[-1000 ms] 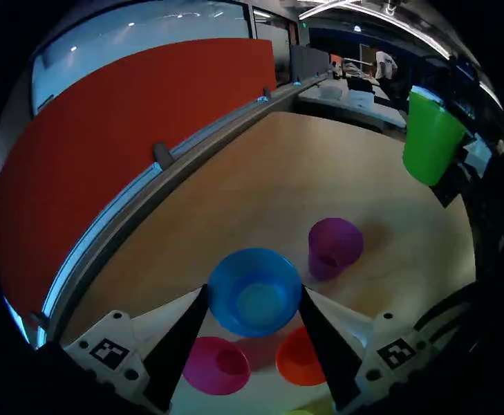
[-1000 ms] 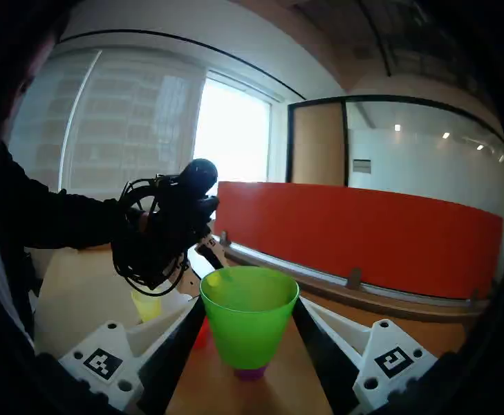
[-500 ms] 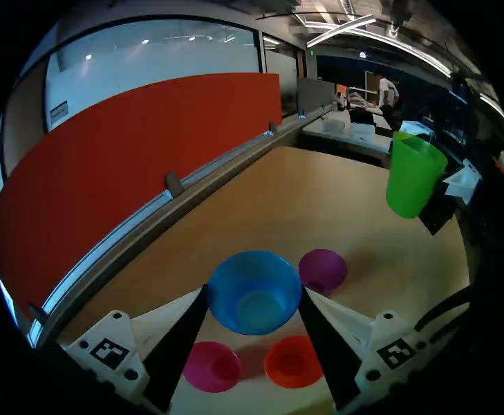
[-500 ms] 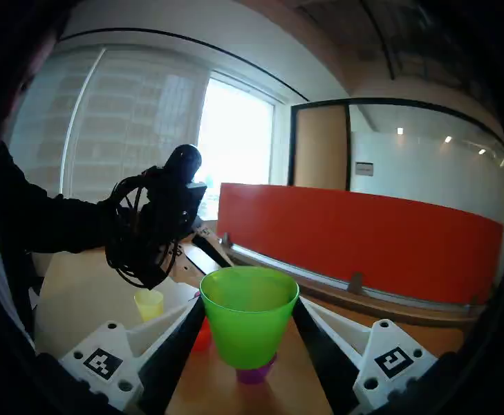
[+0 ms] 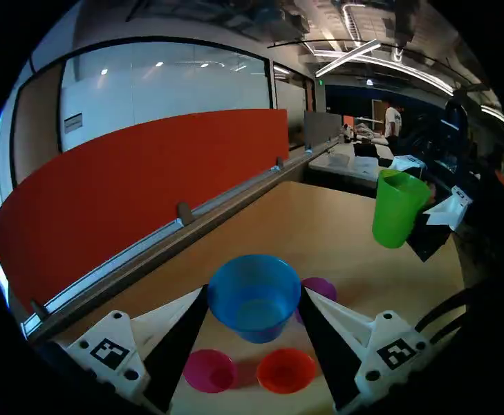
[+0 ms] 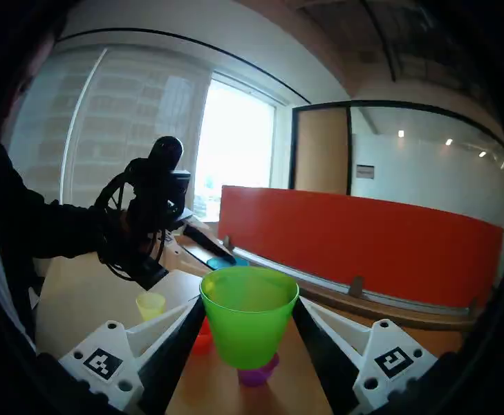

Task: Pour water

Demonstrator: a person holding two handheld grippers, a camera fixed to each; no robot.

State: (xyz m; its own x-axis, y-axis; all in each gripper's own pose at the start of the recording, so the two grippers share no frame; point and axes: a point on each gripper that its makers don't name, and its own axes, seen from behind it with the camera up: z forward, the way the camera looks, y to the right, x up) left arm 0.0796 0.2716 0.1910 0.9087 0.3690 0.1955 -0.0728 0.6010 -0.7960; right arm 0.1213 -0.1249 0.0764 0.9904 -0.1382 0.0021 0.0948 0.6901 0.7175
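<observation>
the blue cup (image 5: 254,306) is upright, clenched in the left gripper (image 5: 253,292), raised over the desk (image 5: 321,221) above a purple cup (image 5: 321,287), pink cup (image 5: 210,370) and orange cup (image 5: 286,370). the green cup (image 6: 249,315) is clenched upright in the right gripper (image 6: 249,303), also off the desk, with a yellow cup (image 6: 150,304) standing below.

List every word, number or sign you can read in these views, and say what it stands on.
None can be read.
The wall sign: too small and blurred.
The square markers on the left tool: black-and-white patterns, no letters.
The blue cup, the green cup: no print visible.
</observation>
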